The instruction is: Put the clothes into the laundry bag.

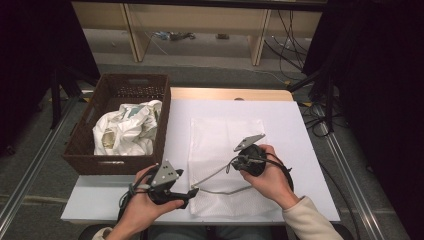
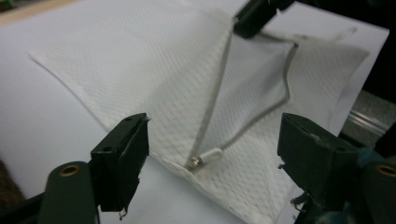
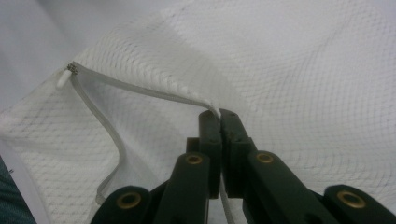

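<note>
Here, your right gripper [image 3: 219,116] pinches the mesh laundry bag's [image 1: 225,135] upper zipper edge [image 3: 140,91] on the table; your left gripper [image 2: 212,140], jaws spread, faces the zipper pull [image 2: 210,154] straight ahead.

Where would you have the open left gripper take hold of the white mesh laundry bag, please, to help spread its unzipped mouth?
Probably the lower zipper edge lying slack on the mesh laundry bag, a little beyond the zipper pull. The right gripper already pinches the upper edge, lifting it. The left gripper could come straight down from the bag's near corner.
</note>
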Demonstrator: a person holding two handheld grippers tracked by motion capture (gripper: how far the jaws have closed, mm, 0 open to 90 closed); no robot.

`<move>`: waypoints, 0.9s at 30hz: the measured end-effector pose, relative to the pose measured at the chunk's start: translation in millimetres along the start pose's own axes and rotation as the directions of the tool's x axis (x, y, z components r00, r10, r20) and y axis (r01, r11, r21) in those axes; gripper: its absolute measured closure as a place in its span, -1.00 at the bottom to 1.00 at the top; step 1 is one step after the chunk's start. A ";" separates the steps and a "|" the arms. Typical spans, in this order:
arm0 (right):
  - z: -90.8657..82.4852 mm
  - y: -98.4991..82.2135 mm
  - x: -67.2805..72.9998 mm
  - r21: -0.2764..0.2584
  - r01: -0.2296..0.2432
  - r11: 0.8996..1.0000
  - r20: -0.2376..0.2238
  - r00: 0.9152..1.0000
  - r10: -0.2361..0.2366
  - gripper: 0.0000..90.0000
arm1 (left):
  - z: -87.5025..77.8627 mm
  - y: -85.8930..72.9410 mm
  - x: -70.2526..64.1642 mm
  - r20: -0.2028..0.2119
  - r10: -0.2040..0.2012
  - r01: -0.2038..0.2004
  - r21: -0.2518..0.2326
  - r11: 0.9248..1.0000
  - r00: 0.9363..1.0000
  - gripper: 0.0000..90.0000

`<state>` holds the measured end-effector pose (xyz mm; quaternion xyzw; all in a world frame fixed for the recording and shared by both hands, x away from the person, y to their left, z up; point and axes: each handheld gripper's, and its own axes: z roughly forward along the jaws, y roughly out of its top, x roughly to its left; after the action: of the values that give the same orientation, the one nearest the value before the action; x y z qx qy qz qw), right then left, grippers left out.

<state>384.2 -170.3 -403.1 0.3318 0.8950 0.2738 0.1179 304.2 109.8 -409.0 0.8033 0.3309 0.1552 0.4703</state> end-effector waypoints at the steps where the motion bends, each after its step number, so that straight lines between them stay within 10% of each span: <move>1: -1.0 0.1 -1.4 -0.008 0.009 1.000 -0.001 1.000 -0.009 0.98 | -6.7 4.3 4.1 -0.038 -0.003 0.002 -0.023 1.000 0.999 -0.50; 4: -1.7 -0.8 -1.8 -0.038 -0.001 0.999 0.007 1.000 0.001 0.99 | -29.0 16.0 25.0 -0.198 -0.046 0.028 -0.096 0.995 0.979 -0.55; 7: -4.7 -0.5 -0.9 -0.025 -0.017 1.000 0.004 1.000 0.017 0.99 | -46.0 23.4 56.4 -0.355 -0.090 0.061 -0.093 0.994 0.931 -0.67; 10: -5.5 0.1 -0.1 -0.035 0.001 0.999 0.007 1.000 -0.001 0.99 | -50.9 24.3 92.9 -0.483 -0.114 0.112 -0.032 0.993 0.868 -0.67; 12: -6.4 0.4 1.0 -0.036 0.005 0.999 0.011 1.000 -0.005 0.99 | -48.8 24.1 113.9 -0.522 -0.119 0.137 -0.004 0.991 0.845 -0.69; 17: -6.9 1.4 1.3 -0.044 0.007 0.999 0.010 1.000 -0.006 0.99 | -34.2 30.3 147.2 -0.496 -0.152 0.209 0.063 0.976 0.855 -0.75; 24: -12.5 1.5 2.8 -0.068 -0.003 0.998 0.018 1.000 0.004 0.99 | -15.6 48.7 180.3 -0.522 -0.138 0.243 0.138 0.960 0.842 -0.80; 27: -12.9 1.3 -0.2 -0.060 0.009 0.998 0.015 1.000 -0.008 0.99 | -5.7 50.3 188.0 -0.504 -0.160 0.272 0.157 0.950 0.849 -0.83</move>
<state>380.0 -174.9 -391.7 0.3264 0.8868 0.2976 0.1357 458.1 223.9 -374.5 0.7434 0.5418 0.2595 0.2940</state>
